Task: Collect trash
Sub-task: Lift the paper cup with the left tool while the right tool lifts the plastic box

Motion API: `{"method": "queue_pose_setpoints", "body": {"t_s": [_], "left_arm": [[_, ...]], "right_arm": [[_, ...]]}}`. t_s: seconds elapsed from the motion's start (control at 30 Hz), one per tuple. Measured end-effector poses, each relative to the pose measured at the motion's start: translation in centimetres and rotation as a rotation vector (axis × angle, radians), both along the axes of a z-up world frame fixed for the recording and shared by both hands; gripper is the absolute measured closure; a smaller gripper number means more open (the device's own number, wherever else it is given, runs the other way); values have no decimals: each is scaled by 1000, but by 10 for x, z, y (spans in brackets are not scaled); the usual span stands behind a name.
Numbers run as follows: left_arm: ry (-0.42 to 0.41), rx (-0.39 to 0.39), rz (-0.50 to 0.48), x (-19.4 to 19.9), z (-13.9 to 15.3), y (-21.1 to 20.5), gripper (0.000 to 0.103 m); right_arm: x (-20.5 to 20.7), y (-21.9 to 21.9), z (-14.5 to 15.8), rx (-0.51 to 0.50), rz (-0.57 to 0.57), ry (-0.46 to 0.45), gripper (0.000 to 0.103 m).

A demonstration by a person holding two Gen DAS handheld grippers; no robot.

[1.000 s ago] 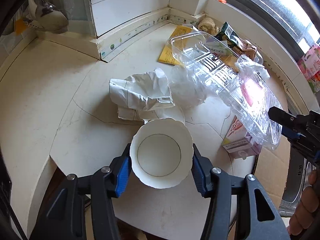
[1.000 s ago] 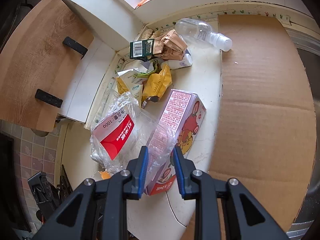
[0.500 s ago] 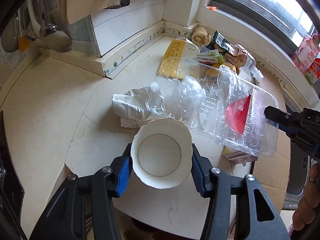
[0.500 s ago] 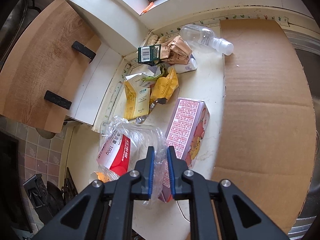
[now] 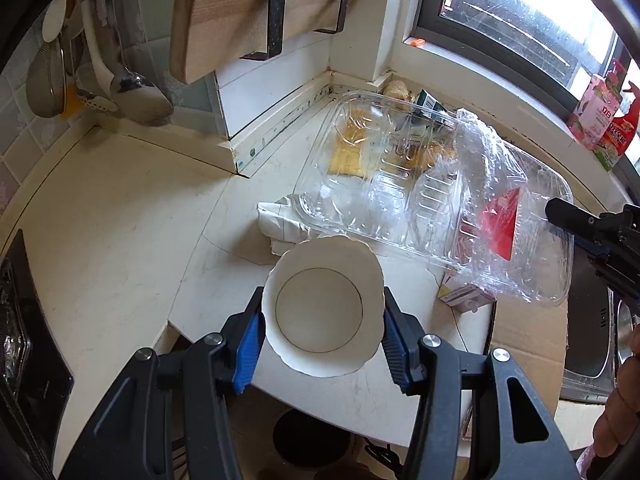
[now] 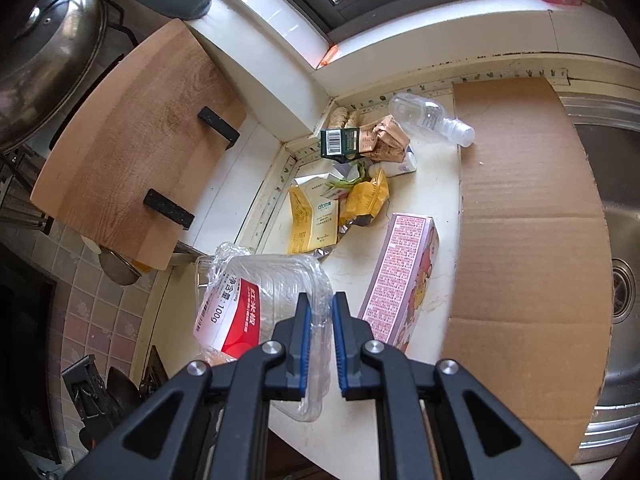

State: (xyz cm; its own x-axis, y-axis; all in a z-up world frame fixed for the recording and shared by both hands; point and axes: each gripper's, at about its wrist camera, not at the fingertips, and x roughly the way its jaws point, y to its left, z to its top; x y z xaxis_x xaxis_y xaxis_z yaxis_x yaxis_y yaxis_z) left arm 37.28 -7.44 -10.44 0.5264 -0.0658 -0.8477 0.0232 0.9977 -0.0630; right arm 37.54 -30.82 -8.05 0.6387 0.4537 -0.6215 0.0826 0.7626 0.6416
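My left gripper [image 5: 323, 322] is shut on a white paper bowl [image 5: 324, 304], its blue pads pressing the rim on both sides, above the counter's front edge. My right gripper [image 6: 320, 312] is shut on the edge of a clear plastic clamshell tray [image 6: 260, 300] with a red and white label. In the left wrist view that tray [image 5: 404, 200] hangs lifted over the counter, held at its right end by the right gripper's fingers [image 5: 576, 222]. A crumpled white paper [image 5: 280, 224] lies under it.
A pink carton [image 6: 400, 280], yellow packets [image 6: 312, 216], a green box [image 6: 340, 142] and a clear bottle [image 6: 428, 118] lie in the counter corner. Brown cardboard [image 6: 528, 220] covers the counter beside the steel sink [image 6: 616, 240]. A wooden board [image 5: 256, 8] hangs on the wall.
The right gripper closed on the clear tray and lifted it off the counter. Both hands rose; the bowl stayed held in the left gripper.
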Motion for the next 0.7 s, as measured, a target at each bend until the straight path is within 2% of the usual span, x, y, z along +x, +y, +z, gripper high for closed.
{"method": "queue_pose_setpoints", "body": {"t_s": [0.13,0.33,0.5,0.7], "left_arm": [[-30,6,-28,-24,14,7,52],[-42,-3,-100,-70,24,27,52],[-19,8,-191,-119,15,45,52],[25,16,-276,-176,-8,65,52]], "right_arm": [[-30,8,16,-38,-24,-32,93],[-100,25,27,-94,-94,-48,93],[-168,46,20,-118,-172,-21,93],[-245,80,-3,-149,-237,50,93]]}}
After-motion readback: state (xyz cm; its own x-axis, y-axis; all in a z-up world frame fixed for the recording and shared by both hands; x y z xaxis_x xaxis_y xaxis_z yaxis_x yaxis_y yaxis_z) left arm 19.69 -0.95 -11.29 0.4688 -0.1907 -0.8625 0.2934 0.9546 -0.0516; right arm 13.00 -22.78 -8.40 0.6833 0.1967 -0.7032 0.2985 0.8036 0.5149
